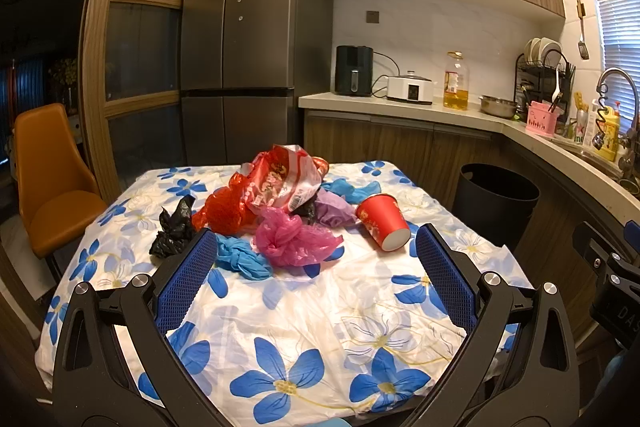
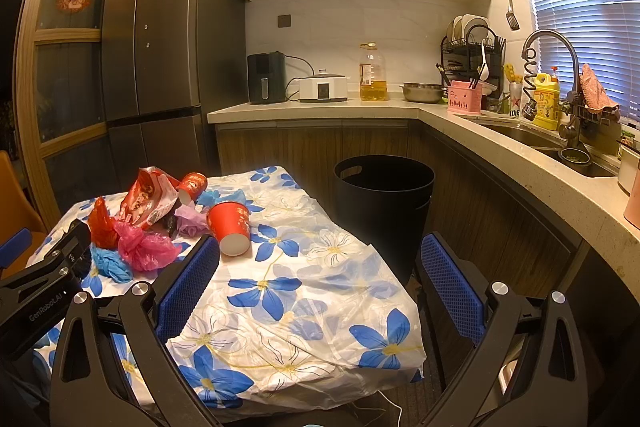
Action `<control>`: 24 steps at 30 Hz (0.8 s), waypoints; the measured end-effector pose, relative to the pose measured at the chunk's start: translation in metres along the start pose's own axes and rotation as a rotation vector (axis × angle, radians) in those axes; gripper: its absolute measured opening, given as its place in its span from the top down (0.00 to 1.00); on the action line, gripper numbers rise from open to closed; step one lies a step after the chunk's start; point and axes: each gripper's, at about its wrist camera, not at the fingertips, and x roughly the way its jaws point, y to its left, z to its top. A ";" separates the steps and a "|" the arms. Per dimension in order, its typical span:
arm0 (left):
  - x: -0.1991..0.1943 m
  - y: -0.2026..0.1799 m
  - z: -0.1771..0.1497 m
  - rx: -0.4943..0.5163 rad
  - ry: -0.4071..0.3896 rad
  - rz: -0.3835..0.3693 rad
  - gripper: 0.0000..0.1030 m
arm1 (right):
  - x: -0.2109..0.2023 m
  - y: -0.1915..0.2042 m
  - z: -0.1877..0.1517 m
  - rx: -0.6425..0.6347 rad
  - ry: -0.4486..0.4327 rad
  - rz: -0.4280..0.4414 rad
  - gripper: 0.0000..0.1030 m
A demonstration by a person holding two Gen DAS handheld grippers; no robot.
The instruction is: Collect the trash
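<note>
Trash (image 1: 280, 211) lies heaped on the flowered table (image 1: 320, 327): snack bag (image 1: 280, 179), pink bag (image 1: 292, 239), black bag (image 1: 174, 227), blue bags, and a tipped red cup (image 1: 384, 223) at the heap's 3 o'clock. Left gripper (image 1: 316, 251) and right gripper (image 2: 316, 259) both stand spread wide, nothing between the pads, short of the heap. Black bin (image 2: 384, 203) stands on the floor at the table's 2 o'clock in the right wrist view.

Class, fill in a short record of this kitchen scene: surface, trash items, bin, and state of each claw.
surface: table with blue-flowered white cloth
trash: tipped red paper cup; crumpled pink plastic bag; black plastic bag; red-and-white snack wrapper
bin: black round plastic bin, on the floor beside the table
left claw: open, holding nothing
right claw: open, holding nothing
</note>
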 end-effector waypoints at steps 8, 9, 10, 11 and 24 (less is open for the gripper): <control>0.000 0.000 -0.001 0.004 -0.002 -0.003 0.05 | 0.000 0.000 0.000 0.002 -0.001 0.000 0.05; 0.000 0.000 -0.001 0.004 -0.002 -0.002 0.05 | 0.000 -0.001 0.000 0.002 0.000 -0.001 0.05; 0.000 0.000 -0.001 0.003 -0.001 -0.003 0.05 | 0.000 -0.001 0.000 0.002 0.000 -0.001 0.05; 0.000 0.000 -0.001 0.001 -0.002 -0.005 0.05 | -0.001 -0.001 0.000 0.002 -0.001 -0.001 0.05; -0.001 -0.001 0.000 0.004 -0.003 -0.006 0.05 | -0.001 -0.001 0.000 0.003 0.000 0.001 0.05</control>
